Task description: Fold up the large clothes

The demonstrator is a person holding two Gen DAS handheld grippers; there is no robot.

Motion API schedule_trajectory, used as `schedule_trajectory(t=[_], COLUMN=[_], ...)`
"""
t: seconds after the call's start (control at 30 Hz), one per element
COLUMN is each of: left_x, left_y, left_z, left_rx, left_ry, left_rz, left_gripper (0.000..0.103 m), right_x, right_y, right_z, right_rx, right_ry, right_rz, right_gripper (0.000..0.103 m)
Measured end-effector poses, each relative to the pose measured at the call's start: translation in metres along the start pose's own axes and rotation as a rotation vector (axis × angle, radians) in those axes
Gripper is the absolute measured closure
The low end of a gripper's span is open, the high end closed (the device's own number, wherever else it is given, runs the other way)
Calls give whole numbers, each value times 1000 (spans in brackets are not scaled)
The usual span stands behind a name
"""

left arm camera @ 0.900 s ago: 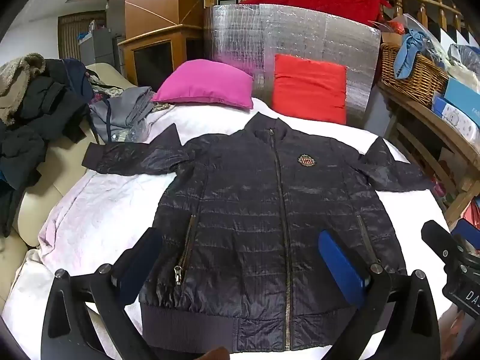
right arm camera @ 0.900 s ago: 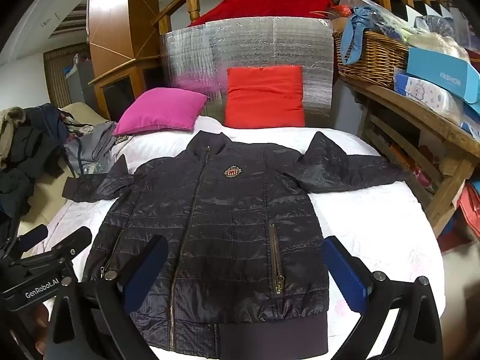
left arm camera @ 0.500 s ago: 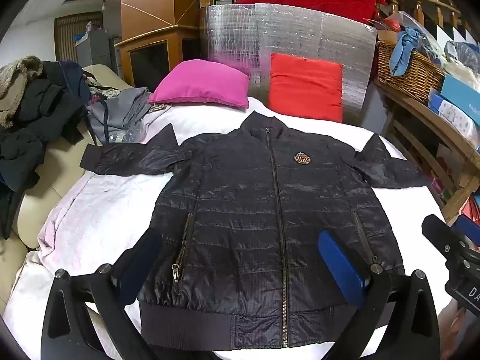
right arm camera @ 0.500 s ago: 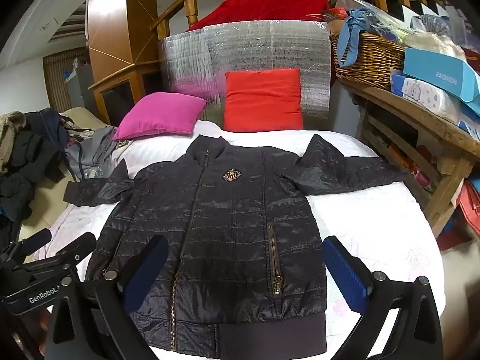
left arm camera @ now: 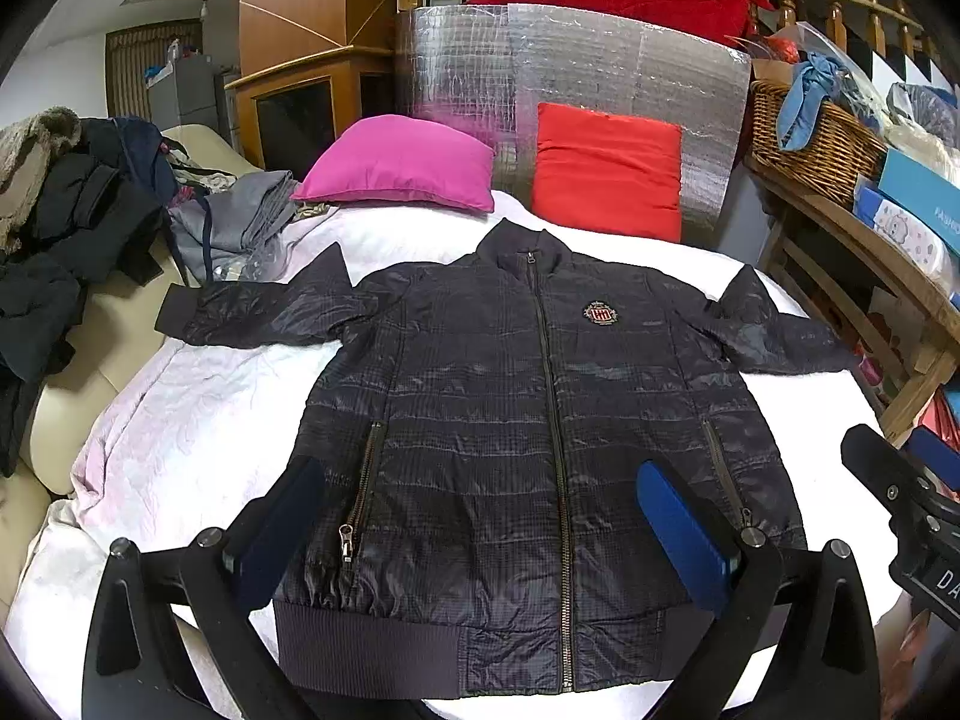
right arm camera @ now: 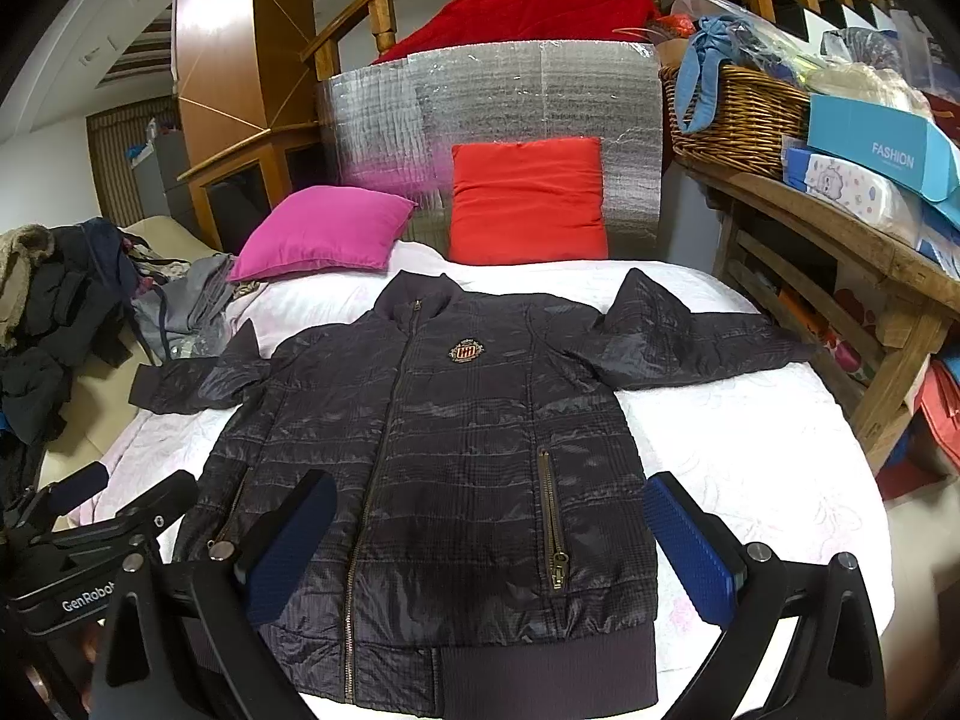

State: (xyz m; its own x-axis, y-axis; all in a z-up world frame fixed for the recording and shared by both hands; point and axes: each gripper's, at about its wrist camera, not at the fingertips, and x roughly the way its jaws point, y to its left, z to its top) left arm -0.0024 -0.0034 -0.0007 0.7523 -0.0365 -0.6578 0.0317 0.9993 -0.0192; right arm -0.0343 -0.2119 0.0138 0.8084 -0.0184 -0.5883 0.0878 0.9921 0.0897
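Jacket (left arm camera: 540, 420): one, dark quilted, flat on the bed (left arm camera: 180, 432), zipped front up, both sleeves spread sideways; likely laid out ready for folding.
Left gripper (left arm camera: 480, 528): spread wide, empty, above the hem.
Right gripper (right arm camera: 492, 540): spread wide, empty, over the hem.
Pillows: two, pink pillow (left arm camera: 396, 162) and red pillow (left arm camera: 606, 171), at the head.

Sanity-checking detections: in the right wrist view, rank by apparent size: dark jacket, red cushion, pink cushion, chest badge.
1. dark jacket
2-3. red cushion, pink cushion: look alike, unranked
4. chest badge
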Motion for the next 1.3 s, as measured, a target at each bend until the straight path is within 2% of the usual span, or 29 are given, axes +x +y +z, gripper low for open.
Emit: schedule_trajectory(t=[1.3], left_x=[-1], left_y=[-1], left_z=[0], left_rx=[12], left_ry=[2], left_rz=[-6], left_gripper=[0], right_x=[1], right_y=[0], right_z=[-3], right_rx=[0], right_ry=[3], right_rz=[2], right_gripper=[0])
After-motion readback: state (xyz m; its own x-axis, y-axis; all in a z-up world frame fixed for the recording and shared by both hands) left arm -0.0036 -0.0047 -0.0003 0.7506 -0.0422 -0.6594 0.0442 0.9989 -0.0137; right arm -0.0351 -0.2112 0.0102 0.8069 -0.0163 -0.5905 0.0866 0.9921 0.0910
